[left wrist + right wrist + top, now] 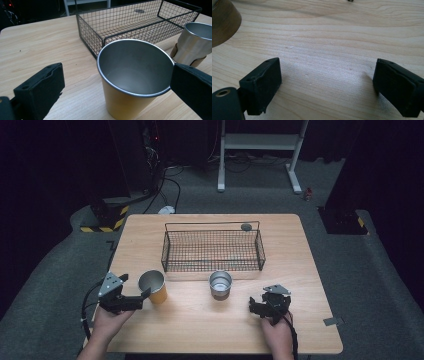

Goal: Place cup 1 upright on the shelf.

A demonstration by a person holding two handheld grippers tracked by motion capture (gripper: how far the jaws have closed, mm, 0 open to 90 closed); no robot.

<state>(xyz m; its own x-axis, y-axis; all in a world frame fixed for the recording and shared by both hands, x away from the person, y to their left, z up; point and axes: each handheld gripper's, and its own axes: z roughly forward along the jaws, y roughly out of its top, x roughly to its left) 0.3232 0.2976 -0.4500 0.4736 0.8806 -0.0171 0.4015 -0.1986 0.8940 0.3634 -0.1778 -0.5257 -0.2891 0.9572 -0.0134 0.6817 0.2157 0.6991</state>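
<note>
The yellow cup (130,82) is the reference item: a tapered metal tumbler with a matte ochre outer wall, a brushed steel interior and a thin rolled rim. It stands upright on the wooden table (210,330), a pale board with fine straight grain, just in front of the near left corner of the wire basket (212,249).

The left gripper (134,299) lies level on the table, directly left of the yellow cup. Its two black, blocky, rubber-faced jaws are spread wide. The cup sits between them but closer to one: that jaw is at the rim, contact unclear, while the other stands well clear of the wall. The cup is not clamped.

The wire basket is a shallow rectangular tray of dark square mesh on a rod frame.

The second cup (220,284), bare steel with a brown band at its base, stands upright to the right of the yellow cup, apart from it.

The right gripper (261,307) rests farther right of the yellow cup, beyond the second cup. Its jaws are released, with bare wood between them.
</note>
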